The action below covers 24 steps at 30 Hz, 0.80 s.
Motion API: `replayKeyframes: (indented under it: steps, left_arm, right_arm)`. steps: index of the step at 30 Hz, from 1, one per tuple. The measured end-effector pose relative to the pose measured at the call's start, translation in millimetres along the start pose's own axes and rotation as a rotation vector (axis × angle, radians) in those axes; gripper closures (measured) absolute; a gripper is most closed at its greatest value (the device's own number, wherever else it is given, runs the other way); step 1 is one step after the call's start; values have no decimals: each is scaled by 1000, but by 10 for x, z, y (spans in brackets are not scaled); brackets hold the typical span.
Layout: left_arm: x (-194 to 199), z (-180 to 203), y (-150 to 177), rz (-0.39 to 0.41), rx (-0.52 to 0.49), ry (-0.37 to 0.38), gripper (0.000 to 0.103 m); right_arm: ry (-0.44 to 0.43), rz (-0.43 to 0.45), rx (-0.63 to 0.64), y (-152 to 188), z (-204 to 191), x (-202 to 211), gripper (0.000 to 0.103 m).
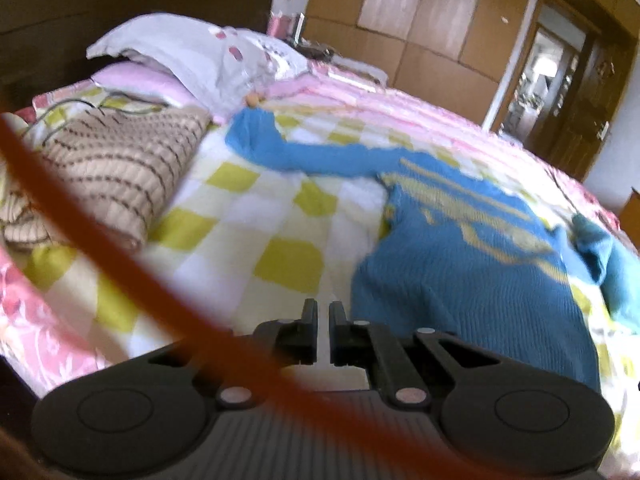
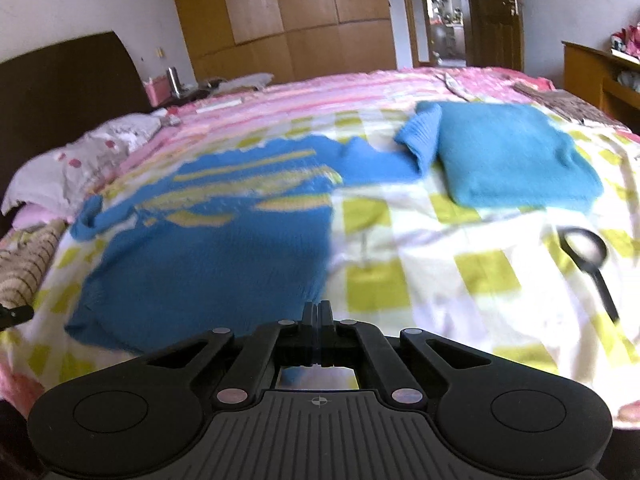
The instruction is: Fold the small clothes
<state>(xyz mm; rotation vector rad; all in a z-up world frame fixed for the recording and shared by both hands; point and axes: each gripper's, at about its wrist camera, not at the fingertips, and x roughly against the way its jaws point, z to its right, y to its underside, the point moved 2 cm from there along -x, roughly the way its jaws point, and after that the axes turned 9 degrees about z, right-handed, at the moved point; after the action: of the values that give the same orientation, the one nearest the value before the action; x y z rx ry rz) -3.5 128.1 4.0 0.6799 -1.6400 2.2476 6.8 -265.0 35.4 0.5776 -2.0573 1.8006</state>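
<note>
A blue knit sweater with yellow stripes (image 1: pixel 460 264) lies spread flat on the checked bedspread, one sleeve stretched toward the pillows; it also shows in the right wrist view (image 2: pixel 216 248). My left gripper (image 1: pixel 323 310) hovers just left of the sweater's bottom hem, its fingers nearly together with a thin gap and nothing between them. My right gripper (image 2: pixel 317 312) is shut at the sweater's lower right hem corner; whether cloth is pinched is not visible. A folded teal sweater (image 2: pixel 508 156) lies to the right.
A folded beige striped sweater (image 1: pixel 116 176) sits at the left by the pillows (image 1: pixel 192 60). A black magnifying glass (image 2: pixel 588 256) lies on the bedspread (image 2: pixel 440 280) at right. An orange cable (image 1: pixel 120 264) crosses the left view. Wardrobe and doorway stand behind the bed.
</note>
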Motion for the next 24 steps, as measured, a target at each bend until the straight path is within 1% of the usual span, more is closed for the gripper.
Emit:
replayKeyframes:
  steps: [4, 6, 7, 8, 9, 10, 11, 14, 16, 17, 22, 24]
  left_arm:
    - [-54, 100, 83, -43, -25, 43, 88]
    - [-119, 146, 70, -47, -26, 54, 81]
    - [-157, 161, 60, -49, -26, 61, 78]
    - [-184, 164, 56, -48, -26, 66, 73]
    - [-220, 174, 48, -45, -30, 67, 69]
    - [-246, 201, 51, -46, -49, 69, 68]
    - [-262, 245, 64, -49, -91, 73, 65]
    - [-294, 411, 160, -44, -258, 67, 53]
    - [-315, 469, 219, -38, -327, 56, 51]
    - [-338, 481, 230, -40, -340, 50, 50]
    - [-469, 489, 195, -42, -296, 58, 50]
    - [-484, 516, 205, -25, -324, 47, 50]
  right_arm:
    - [35, -56, -20, 124, 140, -26, 103]
    - [16, -75, -31, 143, 144, -36, 101]
    - [3, -74, -49, 140, 130, -52, 94]
    - [-10, -74, -60, 136, 117, -62, 93]
    - [-28, -73, -64, 134, 95, -78, 93]
    - [-44, -72, -66, 127, 65, -104, 93]
    - [-56, -72, -68, 118, 36, -126, 93]
    - [-86, -80, -70, 110, -49, -209, 93]
    - [-91, -88, -66, 117, -81, -253, 93]
    - [-91, -91, -64, 123, -86, -266, 93]
    - [-82, -105, -66, 158, -74, -307, 93]
    - [-76, -107, -61, 168, -70, -316, 93]
